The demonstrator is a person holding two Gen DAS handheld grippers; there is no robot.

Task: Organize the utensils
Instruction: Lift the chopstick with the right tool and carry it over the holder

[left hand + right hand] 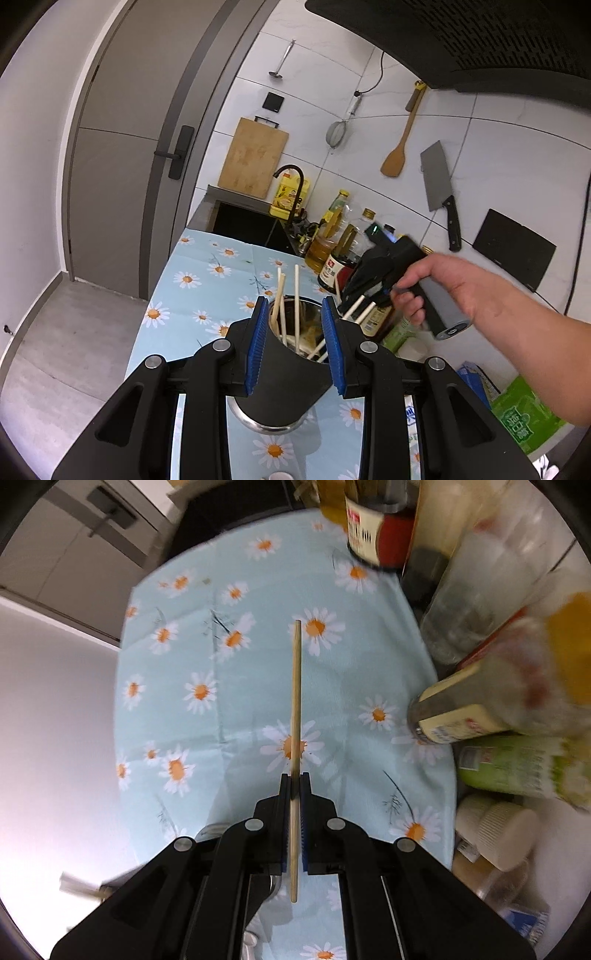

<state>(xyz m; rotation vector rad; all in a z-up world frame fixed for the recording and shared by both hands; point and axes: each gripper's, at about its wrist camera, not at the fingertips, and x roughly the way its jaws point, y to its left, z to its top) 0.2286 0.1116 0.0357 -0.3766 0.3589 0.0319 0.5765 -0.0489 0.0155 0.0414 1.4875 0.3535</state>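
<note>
Daisies cover the blue cloth on the bench (207, 266), and from the left wrist view I see my left tool (295, 332) clamped on a black utensil holder (288, 373), its blue pads pressed against either side of the cup. Several pale chopsticks (296, 295) stand inside the holder, leaning at different angles. To the right of it, a hand (443, 288) grips my right tool (360, 295), which hangs just beside the holder's rim in front of a row of bottles (332, 243). In the right wrist view, the right tool's pads (305, 812) are shut tight on a single chopstick (295, 686), which points out over the cloth, clear of it.
</note>
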